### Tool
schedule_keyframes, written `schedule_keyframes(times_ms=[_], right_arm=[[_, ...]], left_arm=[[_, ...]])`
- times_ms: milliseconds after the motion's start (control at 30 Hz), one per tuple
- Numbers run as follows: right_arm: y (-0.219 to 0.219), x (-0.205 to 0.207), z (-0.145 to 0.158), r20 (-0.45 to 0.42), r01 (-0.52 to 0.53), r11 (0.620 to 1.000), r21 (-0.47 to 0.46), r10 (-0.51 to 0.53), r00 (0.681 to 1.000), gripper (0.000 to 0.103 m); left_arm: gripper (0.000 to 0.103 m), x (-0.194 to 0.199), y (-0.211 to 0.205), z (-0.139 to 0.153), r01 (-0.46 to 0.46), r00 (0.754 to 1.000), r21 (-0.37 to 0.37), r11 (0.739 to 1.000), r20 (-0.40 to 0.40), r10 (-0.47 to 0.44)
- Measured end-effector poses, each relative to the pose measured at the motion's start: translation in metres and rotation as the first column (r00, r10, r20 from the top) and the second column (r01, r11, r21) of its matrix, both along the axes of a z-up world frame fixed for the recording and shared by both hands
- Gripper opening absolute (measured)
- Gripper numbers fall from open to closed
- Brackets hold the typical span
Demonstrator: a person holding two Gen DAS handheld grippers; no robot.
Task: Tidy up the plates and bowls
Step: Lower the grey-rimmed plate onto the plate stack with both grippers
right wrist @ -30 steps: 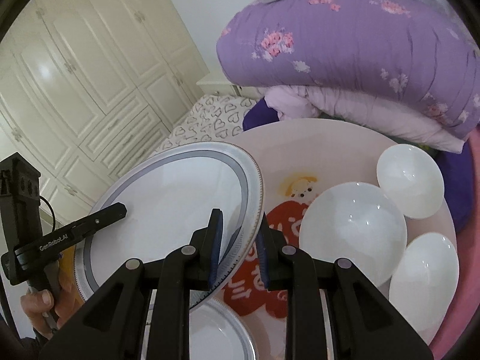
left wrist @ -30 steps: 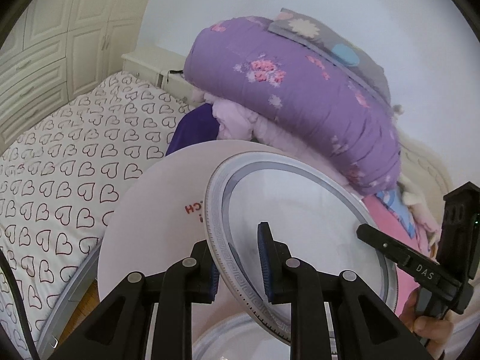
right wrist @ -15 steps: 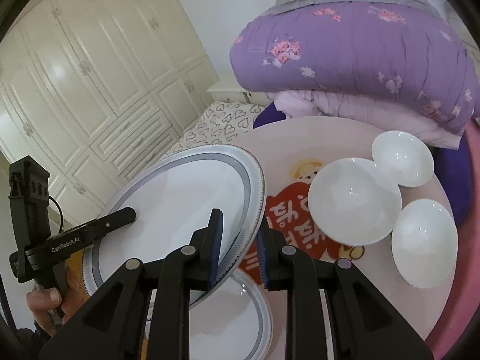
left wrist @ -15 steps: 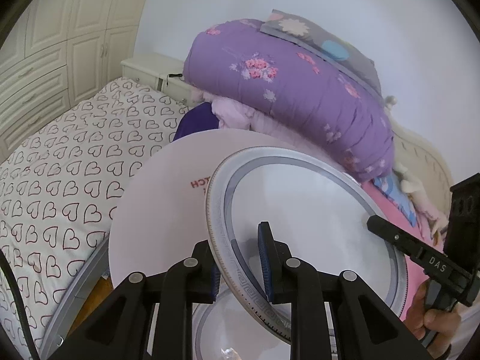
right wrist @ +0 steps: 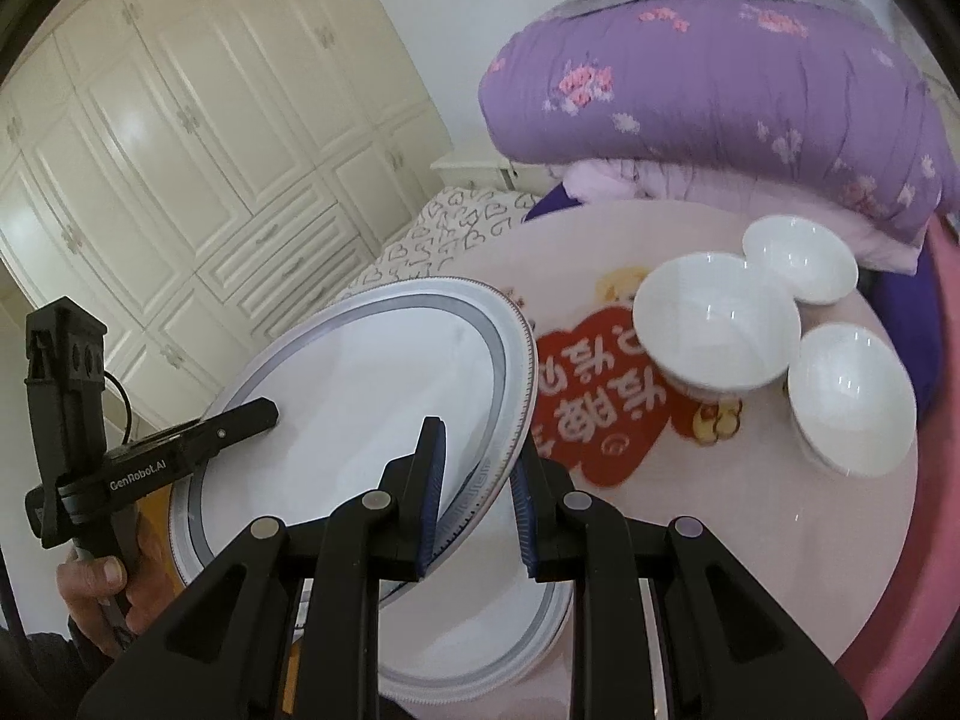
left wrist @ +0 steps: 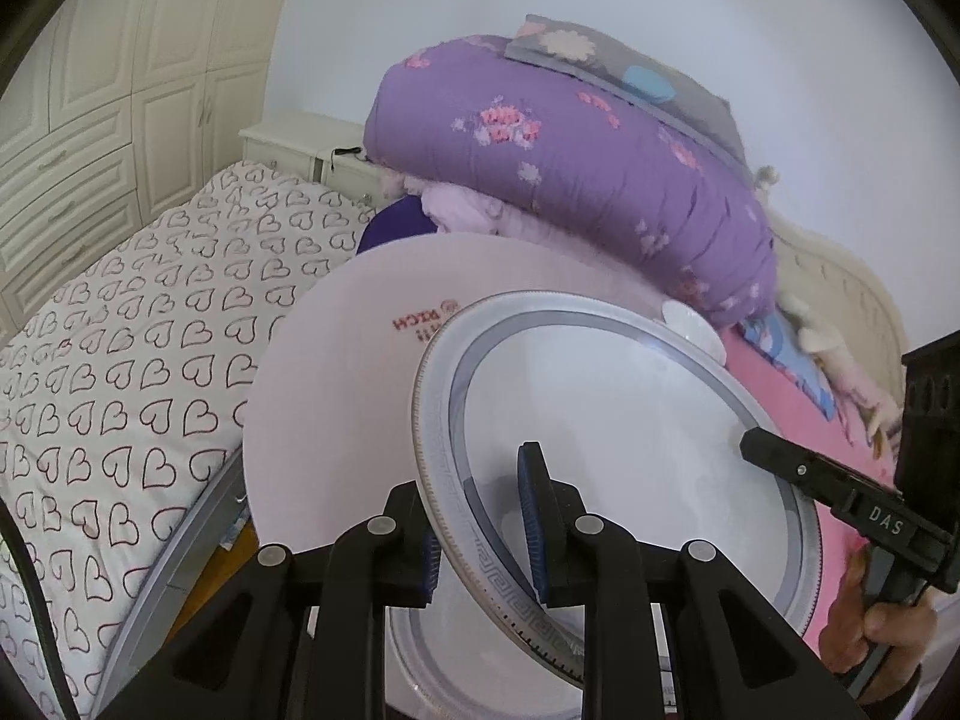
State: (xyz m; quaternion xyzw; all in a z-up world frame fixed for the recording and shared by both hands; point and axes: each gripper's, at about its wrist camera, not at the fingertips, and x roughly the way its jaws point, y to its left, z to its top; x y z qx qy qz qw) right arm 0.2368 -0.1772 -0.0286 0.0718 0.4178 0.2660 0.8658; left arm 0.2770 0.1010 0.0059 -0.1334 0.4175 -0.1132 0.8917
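While both grippers keep their pinch on the big round white plate with the grey-blue patterned rim (right wrist: pixel 372 408), it has come lower and flatter over the last sec: a sec ago it filled the right wrist view steeply tilted and close to the lens, whereas now it sits nearer level and more of the round pink table w/ red printed characters (right wrist: pixel 600 414) shows beyond it. The left gripper (left wrist: pixel 480 525) has its blue pads closed narrow on the plate's near-left rim, one pad on top, one under. The right gripper (right wrist: pixel 474 498) straddles the opposite rim the same way, inner pad on the face, outer pad under the edge (contact of that outer pad isn't fully clear, but it reads as holding). Directly below, a second matching grey-rimmed white plate (right wrist: pixel 480 630) lies flat on the table, partly hidden by the held one.

Judgement: the carried plate is being brought down to stack on that lower plate, approx aligned but not yet touching it as far as I can tell. Three plain white ceramic bowls (right wrist: pixel 717 324) sit grouped at the far right of the table, apart from the plates and still unstacked. So plates are nearly done, bowls remain. Main risk is a rim-first landing, since the plate is tilted, right edge higher.
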Motion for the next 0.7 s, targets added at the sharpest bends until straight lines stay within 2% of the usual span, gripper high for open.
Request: schedule_keyframes(times_ms=[400, 700], right_arm=[[-0.003, -0.03, -0.033, -0.08, -0.02, 1.0, -0.004, 0.02, 0.997, 0.021], [-0.002, -0.043, -0.051, -0.121, -0.027, 0.999, -0.024, 0.024, 0.992, 0.021]], left_arm=[[0.019, -0.019, 0.0, -0.027, 0.001, 0.997, -0.005, 1.0, -0.077, -0.002], [0.019, -0.016, -0.002, -0.043, 0.001, 0.993, 0.001, 1.0, -0.114, -0.001]])
